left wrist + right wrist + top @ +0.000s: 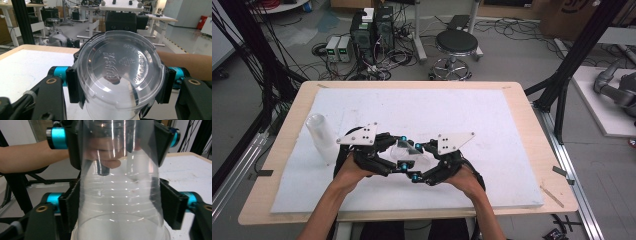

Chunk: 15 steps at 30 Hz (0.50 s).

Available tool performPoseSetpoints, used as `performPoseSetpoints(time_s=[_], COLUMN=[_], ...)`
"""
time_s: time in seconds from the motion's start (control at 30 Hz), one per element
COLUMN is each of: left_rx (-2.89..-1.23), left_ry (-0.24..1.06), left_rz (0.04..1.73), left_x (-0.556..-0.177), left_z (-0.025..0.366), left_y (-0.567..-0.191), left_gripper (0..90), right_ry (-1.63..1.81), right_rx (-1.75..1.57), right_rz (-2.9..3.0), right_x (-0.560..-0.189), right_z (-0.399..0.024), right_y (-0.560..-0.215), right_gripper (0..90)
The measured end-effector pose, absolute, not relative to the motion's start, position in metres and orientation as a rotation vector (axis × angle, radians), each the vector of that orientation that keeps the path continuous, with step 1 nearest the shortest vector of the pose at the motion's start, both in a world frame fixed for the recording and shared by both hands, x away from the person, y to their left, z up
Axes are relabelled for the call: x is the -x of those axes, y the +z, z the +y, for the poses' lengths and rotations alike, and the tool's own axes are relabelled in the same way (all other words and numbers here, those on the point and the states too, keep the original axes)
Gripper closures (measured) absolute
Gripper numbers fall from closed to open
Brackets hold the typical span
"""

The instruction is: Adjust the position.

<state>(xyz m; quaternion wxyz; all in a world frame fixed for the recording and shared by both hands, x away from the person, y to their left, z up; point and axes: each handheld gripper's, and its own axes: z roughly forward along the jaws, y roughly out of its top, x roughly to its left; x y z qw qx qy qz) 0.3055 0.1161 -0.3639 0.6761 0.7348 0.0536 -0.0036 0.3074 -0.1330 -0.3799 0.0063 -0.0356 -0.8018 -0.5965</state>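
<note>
White foam board (412, 107) covers the wooden table, with a stool and computer towers on the floor beyond. Near the front edge, the left gripper (398, 152) and right gripper (416, 161) meet at a clear plastic cup (408, 151) held between them. Left jaws are clamped on the lidded end; right jaws press its wall nearer the base. Another clear cup (321, 136) stands upside down at the left.

1. High view: fixed above the person's side, facing forward and down on the light wooden table with white mat (522, 150), floor beyond.
2. Left gripper view: rides low, looks level along black jaws, very near the clear plastic lidded cup (120, 72).
3. Right gripper view: opposite end, equally close.
4. Shared: the cup (120, 195), (408, 152).
</note>
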Motion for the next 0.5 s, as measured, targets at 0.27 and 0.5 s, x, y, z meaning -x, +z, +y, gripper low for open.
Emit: performPoseSetpoints(time_s=[0.27, 0.5], left_rx=[-1.682, -1.740], left_ry=[0.002, 0.014], left_rz=[0.190, 0.212], left_x=[-0.3053, -0.3042], left_z=[0.1147, 0.1245], left_y=[-0.3640, -0.3615], left_gripper=[10.4, 1.7], right_ry=[-1.855, -1.811], right_rx=[0.102, 0.117], right_rz=[-2.518, -2.570], right_x=[-0.3069, -0.3074], right_z=[-0.1334, -0.1367], right_y=[-0.3797, -0.3788], right_gripper=[34.7, 35.2])
